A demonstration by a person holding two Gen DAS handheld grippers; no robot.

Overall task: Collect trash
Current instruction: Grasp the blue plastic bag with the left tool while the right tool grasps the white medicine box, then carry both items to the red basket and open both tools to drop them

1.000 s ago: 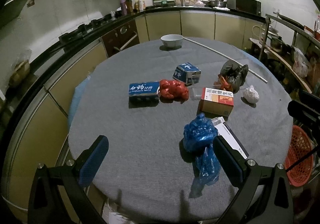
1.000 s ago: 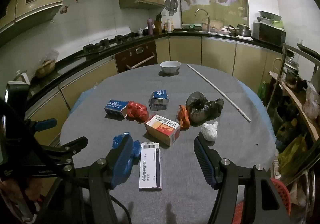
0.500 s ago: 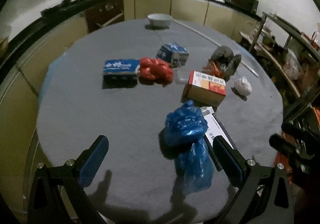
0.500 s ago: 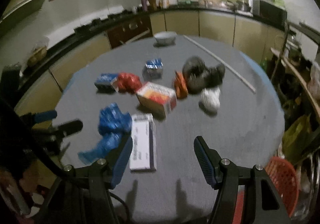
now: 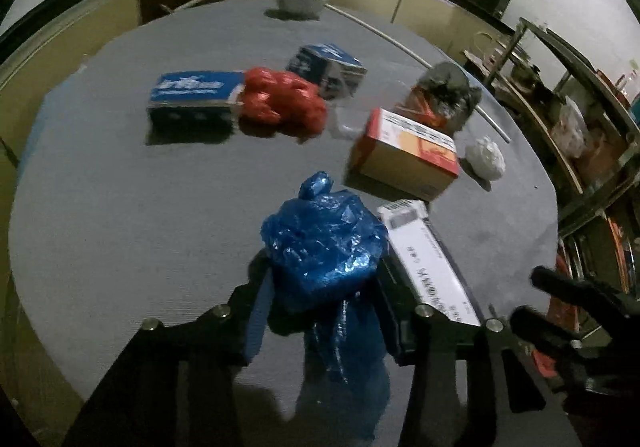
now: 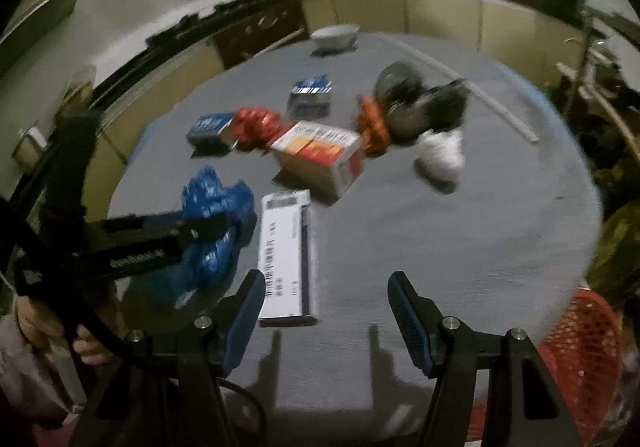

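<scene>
A crumpled blue plastic bag point(image 5: 324, 243) lies near the front of the round grey table point(image 5: 120, 207). My left gripper point(image 5: 324, 279) is shut on it, with the blue pads pressed against both sides. In the right wrist view the same bag point(image 6: 216, 203) shows with the left gripper point(image 6: 192, 231) across it. My right gripper point(image 6: 325, 283) stands open low over the table with nothing between its fingers. A long white box point(image 6: 286, 255) lies just beside its left finger.
Further back lie an orange-and-white box point(image 5: 404, 155), a red bag point(image 5: 280, 101), a flat blue box point(image 5: 192, 95), a blue carton point(image 5: 328, 65), a black bag point(image 5: 448, 87) and a white wad point(image 5: 486, 157). A bowl point(image 5: 300, 1) stands far back. A red basket point(image 6: 576, 347) stands below the table's right edge.
Both grippers have come down and tilted toward the table. The left jaws, wide apart before, have closed on the blue bag. The right jaws have stayed apart.
</scene>
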